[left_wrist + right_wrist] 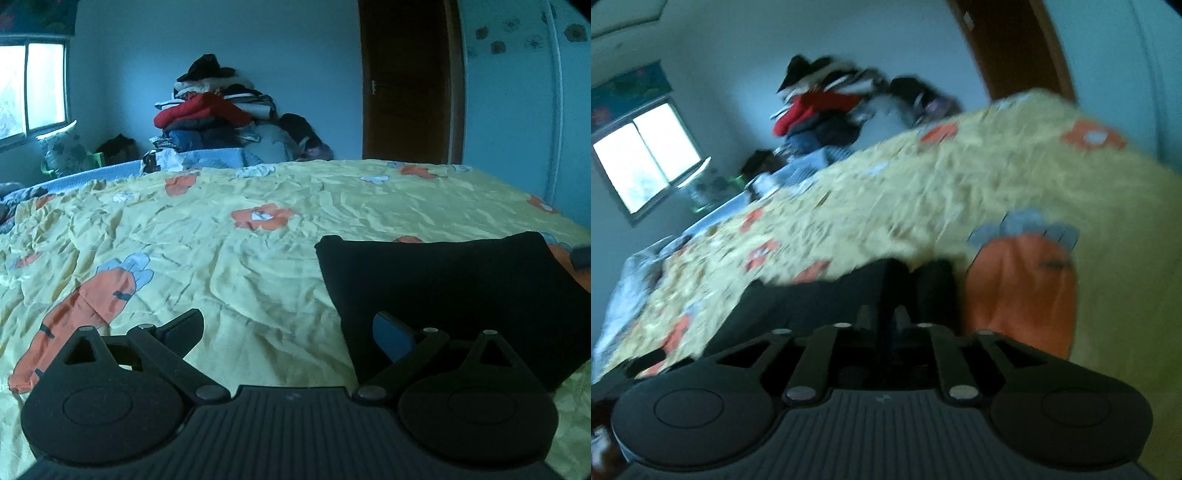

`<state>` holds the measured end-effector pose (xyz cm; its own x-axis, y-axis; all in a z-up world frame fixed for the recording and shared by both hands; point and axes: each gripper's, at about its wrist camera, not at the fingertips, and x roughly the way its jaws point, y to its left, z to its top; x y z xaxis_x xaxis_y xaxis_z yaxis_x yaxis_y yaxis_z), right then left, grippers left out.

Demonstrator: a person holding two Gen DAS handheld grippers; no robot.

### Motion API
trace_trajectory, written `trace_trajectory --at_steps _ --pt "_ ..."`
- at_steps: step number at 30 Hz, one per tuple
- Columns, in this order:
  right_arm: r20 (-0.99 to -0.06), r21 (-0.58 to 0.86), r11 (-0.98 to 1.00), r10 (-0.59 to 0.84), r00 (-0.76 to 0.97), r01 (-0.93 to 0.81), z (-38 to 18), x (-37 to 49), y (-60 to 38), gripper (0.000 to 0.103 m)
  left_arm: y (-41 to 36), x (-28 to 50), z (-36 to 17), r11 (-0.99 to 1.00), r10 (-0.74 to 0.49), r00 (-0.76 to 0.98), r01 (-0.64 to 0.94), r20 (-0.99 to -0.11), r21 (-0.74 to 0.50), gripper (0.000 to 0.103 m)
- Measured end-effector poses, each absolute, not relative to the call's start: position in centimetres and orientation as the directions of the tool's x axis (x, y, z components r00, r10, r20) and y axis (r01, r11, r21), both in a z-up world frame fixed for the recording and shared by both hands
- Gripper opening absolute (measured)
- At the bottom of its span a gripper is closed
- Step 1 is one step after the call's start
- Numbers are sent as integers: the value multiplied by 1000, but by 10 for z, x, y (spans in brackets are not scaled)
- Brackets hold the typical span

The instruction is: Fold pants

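Note:
The black pants (450,291) lie folded into a flat block on the yellow carrot-print bedspread (258,240), at the right in the left wrist view. My left gripper (290,328) is open and empty, with its right finger over the pants' near left edge. In the blurred, tilted right wrist view my right gripper (884,314) has its fingers close together over the black pants (798,302). I cannot tell whether cloth is pinched between them.
A tall pile of clothes (214,110) stands beyond the far edge of the bed. A brown door (406,81) is at the back right and a window (33,88) at the back left. A blue mattress edge (92,173) shows at the far left.

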<state>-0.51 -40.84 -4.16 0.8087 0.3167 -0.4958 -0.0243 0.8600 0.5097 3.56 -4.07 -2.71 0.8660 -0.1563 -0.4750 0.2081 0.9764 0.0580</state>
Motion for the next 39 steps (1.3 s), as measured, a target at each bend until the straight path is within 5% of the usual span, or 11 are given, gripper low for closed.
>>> trace_trajectory --at_steps 1,3,4,12,22,25,28,29,30,36,39 --pt "-491 529 848 340 802 -36 -44 -8 -408 36 -39 36 -28 978 -154 866 202 -475 52 100" --pt "-487 558 829 366 793 -40 -49 -16 -407 81 -36 35 -30 980 -146 868 193 -474 51 100" --pt "-478 564 824 371 796 -45 -50 -21 -405 84 -35 35 -31 981 -140 870 187 -472 54 100" --pt "-451 616 783 440 776 -86 -60 -41 -394 83 -12 37 -32 997 -22 895 55 -446 61 100" --pt "-460 596 803 358 812 -16 -66 -9 -385 82 9 60 -46 996 -84 795 41 -601 -85 100" --pt "-423 663 746 444 789 -65 -70 1 -390 83 9 61 -48 995 -90 789 47 -608 -86 102" --pt "-413 636 759 487 769 -139 -65 7 -383 72 6 60 -49 996 -82 786 51 -613 -68 102" --pt "-442 597 790 466 767 -136 -63 10 -378 41 5 60 -49 997 -80 785 52 -615 -62 102" --pt "-473 555 824 427 771 -116 -62 13 -375 25 4 60 -49 997 -79 785 54 -615 -59 102" --pt "-507 364 923 306 806 -122 -47 9 -353 17 11 49 -40 989 -130 825 73 -550 -125 101" --pt "-503 211 972 200 841 -105 -31 -4 -343 16 1 40 -23 961 -270 827 203 -493 -186 102"
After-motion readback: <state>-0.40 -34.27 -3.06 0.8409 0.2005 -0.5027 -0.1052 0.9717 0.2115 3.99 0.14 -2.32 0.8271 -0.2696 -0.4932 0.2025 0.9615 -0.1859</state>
